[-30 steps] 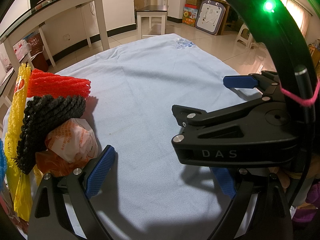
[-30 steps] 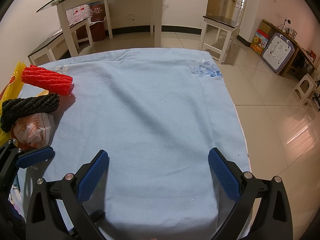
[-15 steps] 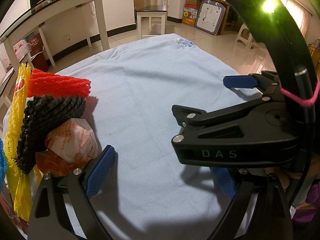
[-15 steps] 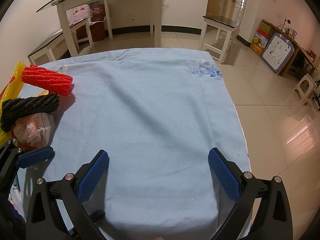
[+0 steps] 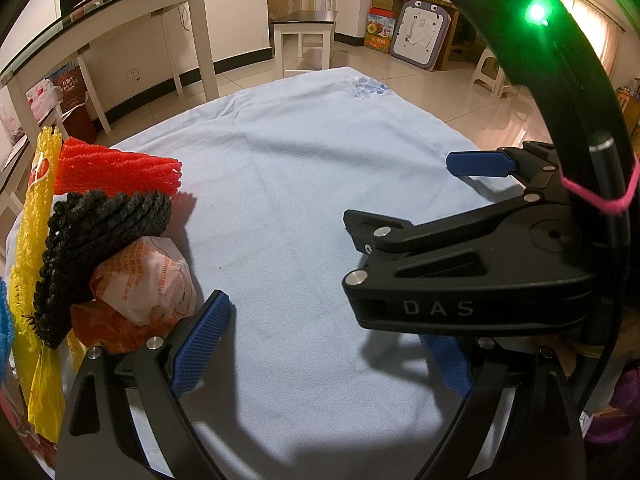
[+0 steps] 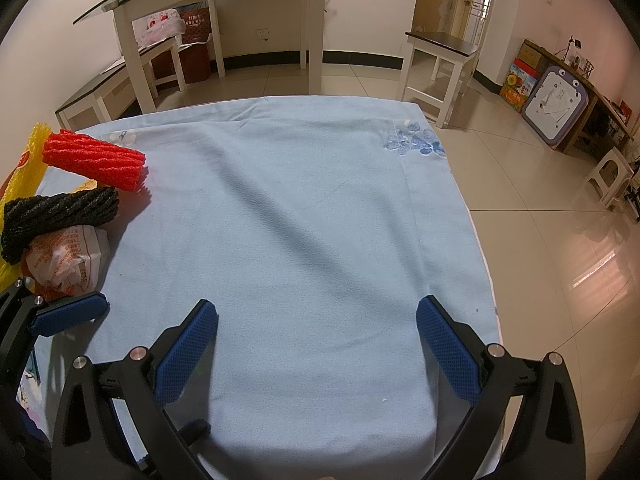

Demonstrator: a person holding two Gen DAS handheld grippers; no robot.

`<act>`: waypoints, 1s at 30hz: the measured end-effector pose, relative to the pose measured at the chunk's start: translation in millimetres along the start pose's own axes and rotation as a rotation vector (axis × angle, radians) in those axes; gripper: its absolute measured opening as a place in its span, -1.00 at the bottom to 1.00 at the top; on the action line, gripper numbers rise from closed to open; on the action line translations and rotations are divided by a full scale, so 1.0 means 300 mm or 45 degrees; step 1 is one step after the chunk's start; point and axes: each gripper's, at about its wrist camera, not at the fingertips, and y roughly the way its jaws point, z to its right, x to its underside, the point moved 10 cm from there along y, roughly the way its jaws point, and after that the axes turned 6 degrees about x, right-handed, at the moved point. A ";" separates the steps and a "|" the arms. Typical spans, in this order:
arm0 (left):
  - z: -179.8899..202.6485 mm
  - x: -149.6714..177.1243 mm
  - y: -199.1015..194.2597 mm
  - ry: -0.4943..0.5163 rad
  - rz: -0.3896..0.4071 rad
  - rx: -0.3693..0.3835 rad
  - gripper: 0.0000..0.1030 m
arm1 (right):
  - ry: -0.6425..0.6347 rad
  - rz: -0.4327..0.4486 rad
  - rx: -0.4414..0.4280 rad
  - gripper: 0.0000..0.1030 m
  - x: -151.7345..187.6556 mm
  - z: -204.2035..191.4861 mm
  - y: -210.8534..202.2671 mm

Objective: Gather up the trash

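A light-blue cloth (image 6: 304, 216) covers the table — red foam net (image 6: 94, 159), black net (image 6: 60, 212), crumpled wrapper (image 6: 66, 258) at its left edge.

Pale blue cloth (image 6: 304, 216) with a blue flower print (image 6: 416, 142); red net (image 6: 96, 160), black net (image 6: 60, 210), orange-printed white wrapper (image 6: 68, 258).

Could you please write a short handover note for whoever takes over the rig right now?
Left tool: open, empty, over the cloth beside the trash pile.
Right tool: open, empty, over the bare blue cloth.
Trash is heaped at the cloth's left edge: red foam net, black foam net, crumpled wrapper, yellow net.
Done: nothing is gripped.
Left: pick up each piece; no bin is visible.
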 end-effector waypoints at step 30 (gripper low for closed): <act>0.004 0.035 -0.284 -0.039 0.221 -0.077 0.30 | 0.100 0.066 -0.081 0.42 -0.010 0.016 -0.088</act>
